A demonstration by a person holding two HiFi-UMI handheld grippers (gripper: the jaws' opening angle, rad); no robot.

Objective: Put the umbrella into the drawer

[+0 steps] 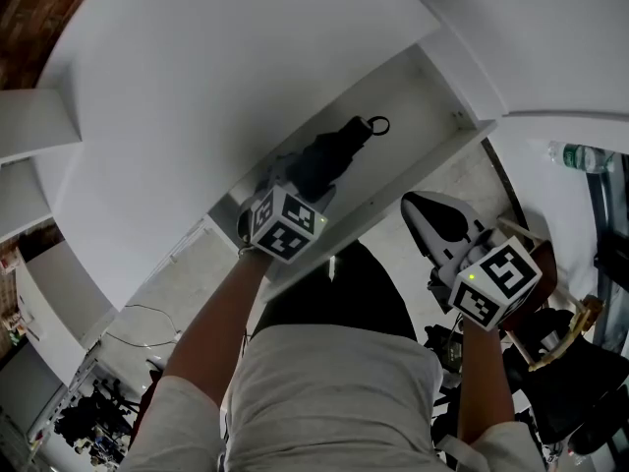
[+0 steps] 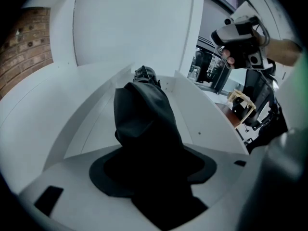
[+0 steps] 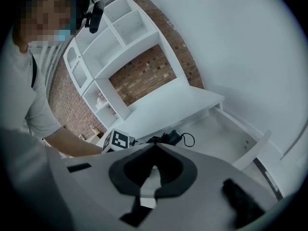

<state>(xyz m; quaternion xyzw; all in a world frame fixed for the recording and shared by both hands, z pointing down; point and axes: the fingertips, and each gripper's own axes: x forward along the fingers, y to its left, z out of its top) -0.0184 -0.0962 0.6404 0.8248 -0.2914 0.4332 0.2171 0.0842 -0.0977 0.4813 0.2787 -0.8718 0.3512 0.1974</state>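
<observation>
Umbrella, black cloth and folded up (image 1: pixel 329 160), is down inside the open white box-shaped drawer (image 1: pixel 418 96). The left gripper (image 2: pixel 151 153) has its jaws spread wide and they pinch the fat end of the umbrella. I cannot tell if the umbrella rests on the drawer's bottom. The umbrella's long side runs along the length of the drawer. Its thin black loop strap (image 1: pixel 377 125) points away from the left gripper. The right gripper (image 3: pixel 154 150) is outside the drawer, near its front wall, jaws pressed together with nothing in them.
</observation>
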